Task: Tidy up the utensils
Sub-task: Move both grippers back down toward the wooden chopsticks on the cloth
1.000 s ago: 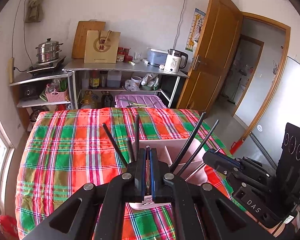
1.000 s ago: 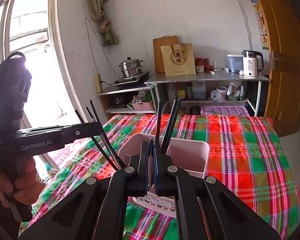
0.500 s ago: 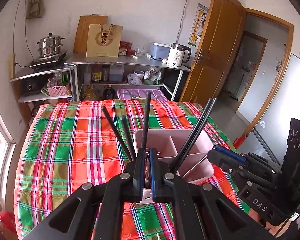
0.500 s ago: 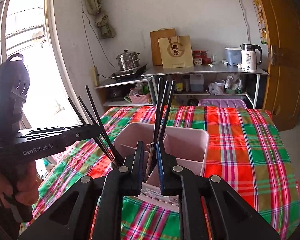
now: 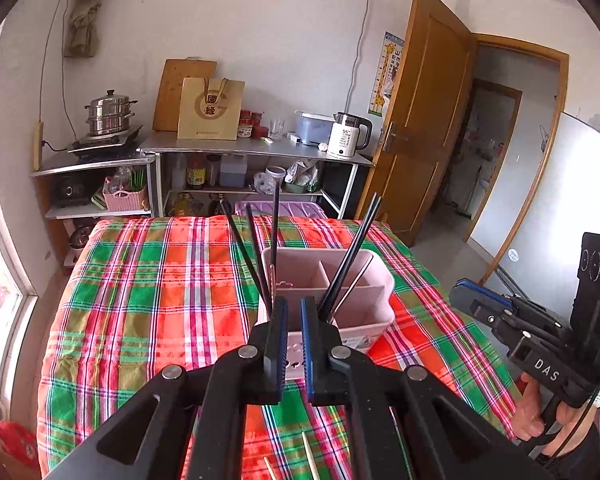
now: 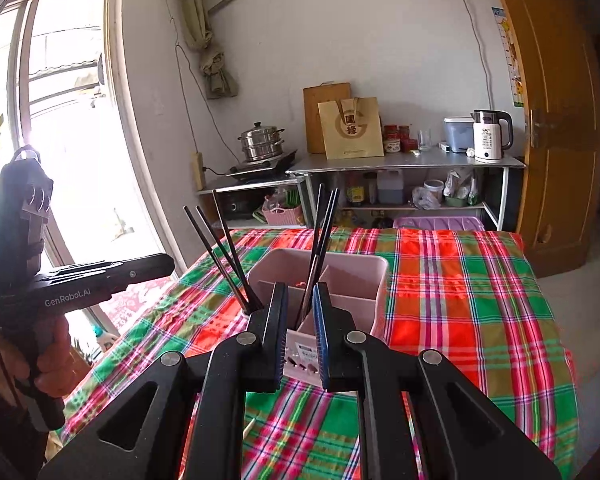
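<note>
We've pulled both grippers back from the caddy (image 6: 320, 280); the right gripper (image 6: 300, 300) has just been opening, nothing pinched, its chopsticks (image 6: 320, 236) now standing free in the caddy, frame centre.

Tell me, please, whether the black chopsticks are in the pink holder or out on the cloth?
In: the black chopsticks stand leaning inside the pink holder.

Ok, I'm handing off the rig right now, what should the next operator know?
Left gripper: jaws almost together, empty, just short of the holder.
Right gripper: jaws have just been opening, nothing gripped.
Holder stands on the cloth: three black chopsticks in one compartment, a pair in another.
Done: those are stowed.
Left: pale sticks lying loose on the cloth near the grippers.
</note>
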{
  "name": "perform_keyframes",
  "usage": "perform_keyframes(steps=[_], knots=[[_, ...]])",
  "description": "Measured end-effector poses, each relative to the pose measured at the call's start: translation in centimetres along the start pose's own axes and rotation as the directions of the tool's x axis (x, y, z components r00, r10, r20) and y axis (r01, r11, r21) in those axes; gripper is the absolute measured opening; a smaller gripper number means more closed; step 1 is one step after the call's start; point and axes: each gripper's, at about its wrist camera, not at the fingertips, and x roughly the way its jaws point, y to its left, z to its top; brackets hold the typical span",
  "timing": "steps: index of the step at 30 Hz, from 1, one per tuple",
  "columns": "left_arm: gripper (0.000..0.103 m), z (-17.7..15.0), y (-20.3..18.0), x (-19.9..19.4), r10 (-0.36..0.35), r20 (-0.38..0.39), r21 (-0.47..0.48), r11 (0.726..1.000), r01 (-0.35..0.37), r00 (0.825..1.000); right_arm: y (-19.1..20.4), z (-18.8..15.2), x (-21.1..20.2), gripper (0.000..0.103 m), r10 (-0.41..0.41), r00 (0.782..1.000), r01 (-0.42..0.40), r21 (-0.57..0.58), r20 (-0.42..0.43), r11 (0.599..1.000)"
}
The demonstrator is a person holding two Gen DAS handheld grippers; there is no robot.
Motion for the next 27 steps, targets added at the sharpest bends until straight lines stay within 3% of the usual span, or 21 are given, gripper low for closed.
perform_keyframes(steps=[16, 22, 27], knots=[[0.006, -12.2, -1.2, -4.7, 0.028, -0.018, -0.022, 0.999, -0.028, 0.999, 1.1, -8.2, -5.6, 0.013, -0.03, 0.999, 0.03, 0.0, -0.028, 1.0], [0.008, -15.0, -1.3, -5.1, 0.041, -0.048, -0.027, 0.999, -0.042, 0.998, 1.5, -10.4, -6.0, 0.014, -0.028, 0.998, 0.029, 0.008, -0.058, 1.0], [0.015, -16.3, -1.2, -5.4, 0.049, -0.059, -0.037, 0.998, -0.052, 0.997, 1.6, -11.5, -6.1, 0.014, -0.013, 0.997, 0.015, 0.027, -0.071, 1.0]])
